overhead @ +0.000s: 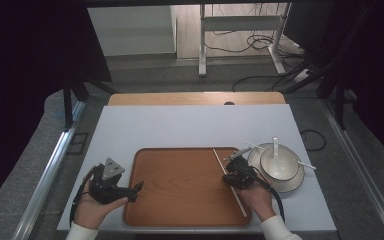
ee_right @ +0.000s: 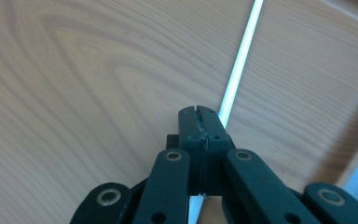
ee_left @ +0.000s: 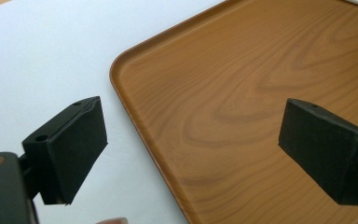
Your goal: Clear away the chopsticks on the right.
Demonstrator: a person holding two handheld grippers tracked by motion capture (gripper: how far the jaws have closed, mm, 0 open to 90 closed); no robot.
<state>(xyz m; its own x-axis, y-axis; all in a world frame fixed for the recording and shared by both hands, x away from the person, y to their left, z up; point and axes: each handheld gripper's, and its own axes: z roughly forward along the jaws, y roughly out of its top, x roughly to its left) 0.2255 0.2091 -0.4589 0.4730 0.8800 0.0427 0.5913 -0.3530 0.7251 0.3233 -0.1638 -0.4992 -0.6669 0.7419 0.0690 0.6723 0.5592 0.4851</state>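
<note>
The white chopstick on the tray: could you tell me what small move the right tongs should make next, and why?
Probably open the right tongs and lift clear. Their jaws are shut on the white chopstick, which appears to lie flat on the wooden tray, so it seems placed. A second chopstick rests across the bowl beside the tray. The left tongs hang open over the tray's edge.
</note>
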